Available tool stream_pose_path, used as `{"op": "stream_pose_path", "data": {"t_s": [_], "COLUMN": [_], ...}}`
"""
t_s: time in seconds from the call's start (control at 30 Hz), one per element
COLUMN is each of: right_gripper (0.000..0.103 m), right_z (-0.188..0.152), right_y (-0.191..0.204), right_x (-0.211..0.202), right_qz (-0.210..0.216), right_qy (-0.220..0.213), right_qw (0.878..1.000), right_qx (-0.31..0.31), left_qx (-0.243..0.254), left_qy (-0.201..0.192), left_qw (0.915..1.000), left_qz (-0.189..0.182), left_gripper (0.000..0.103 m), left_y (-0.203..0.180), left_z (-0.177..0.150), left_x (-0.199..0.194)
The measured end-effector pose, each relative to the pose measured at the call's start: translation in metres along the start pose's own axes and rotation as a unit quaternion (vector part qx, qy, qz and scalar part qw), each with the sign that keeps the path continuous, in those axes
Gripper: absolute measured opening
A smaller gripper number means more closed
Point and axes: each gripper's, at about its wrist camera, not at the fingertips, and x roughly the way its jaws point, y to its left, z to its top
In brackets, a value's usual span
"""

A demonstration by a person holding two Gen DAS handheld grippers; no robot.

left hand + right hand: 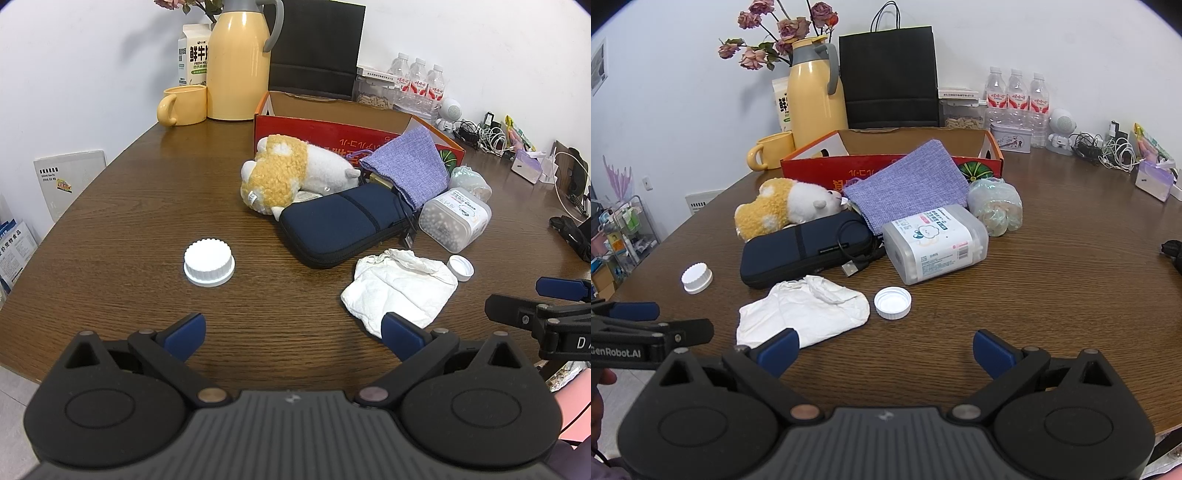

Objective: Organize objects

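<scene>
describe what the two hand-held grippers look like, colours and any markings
Both match: the left hand-held gripper and right hand-held gripper have matte black bodies with round side housings, a ribbed grey centre plate with a small logo, black linkage arms with metal pivot pins, and blue finger pads. In the right view, the left one's side reads "GenRobot.AI" in white.

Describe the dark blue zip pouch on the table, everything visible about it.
The dark blue zip pouch is a flat, oblong soft case in navy fabric, with a black band across it and a zipper along its edge, apparently closed. It lies flat on the wooden table. The plush toy borders its far end, a black USB cable coils over it, and the crumpled white cloth lies just before it.
</scene>
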Motion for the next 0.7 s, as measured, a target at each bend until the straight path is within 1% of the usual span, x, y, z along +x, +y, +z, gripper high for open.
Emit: {"op": "stream_pose_path", "data": {"t_s": [0.7], "right_gripper": [0.101], "right_z": [0.0005], "right_y": [0.0017], "right_x": [0.0009], "right_qz": [0.0], "right_qy": [-0.001], "right_qw": [1.0], "right_qx": [0.0], "left_qx": [-0.003], "left_qy": [-0.001], "left_qw": [1.0], "left_qz": [-0.002], "left_gripper": [0.103], "left_y": [0.0003], "left_z": [-0.0009], "left_x": [0.0008]}}
